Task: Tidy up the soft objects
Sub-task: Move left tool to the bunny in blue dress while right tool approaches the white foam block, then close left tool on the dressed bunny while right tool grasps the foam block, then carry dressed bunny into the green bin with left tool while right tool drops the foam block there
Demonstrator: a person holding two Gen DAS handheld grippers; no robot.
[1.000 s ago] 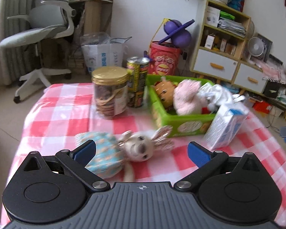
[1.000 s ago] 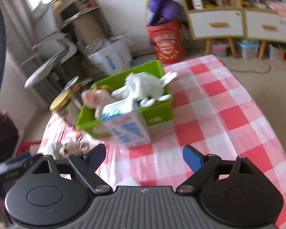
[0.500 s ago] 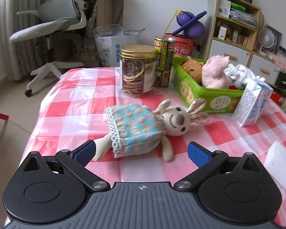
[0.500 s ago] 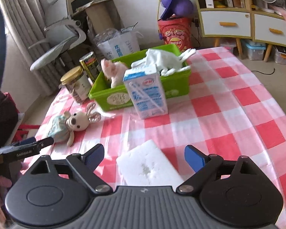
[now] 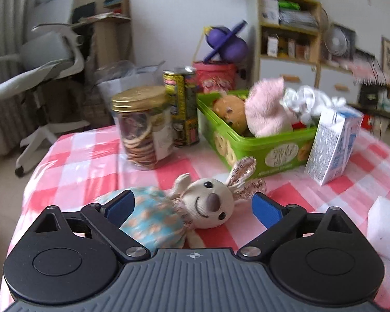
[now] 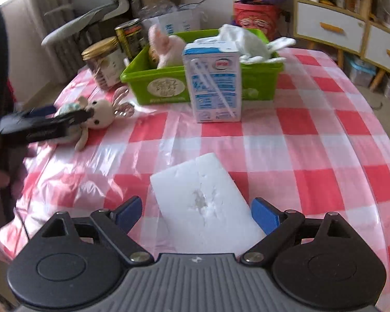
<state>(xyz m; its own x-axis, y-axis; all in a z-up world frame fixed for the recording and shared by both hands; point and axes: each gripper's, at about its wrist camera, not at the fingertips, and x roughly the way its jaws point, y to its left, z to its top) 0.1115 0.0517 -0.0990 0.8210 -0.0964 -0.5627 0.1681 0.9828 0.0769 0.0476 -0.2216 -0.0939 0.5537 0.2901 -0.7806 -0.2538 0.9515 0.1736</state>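
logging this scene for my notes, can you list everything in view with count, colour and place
bunny doll: 1, cream with blue dress, lying on the cloth between the left fingers
foam block: 1, white, flat on the cloth between the right fingers
green bin: 1, green, back of the table
pink plush: 1, pink, in the bin
orange plush: 1, orange, in the bin
white cloth: 1, white, in the bin, hanging over the rim
milk carton: 1, white and blue, upright in front of the bin
cookie jar: 1, clear with gold lid, left of the bin
can: 1, yellow and dark, behind the jar
tablecloth: 1, red and white check
left gripper: 1, black with blue fingers, open
right gripper: 1, same, open
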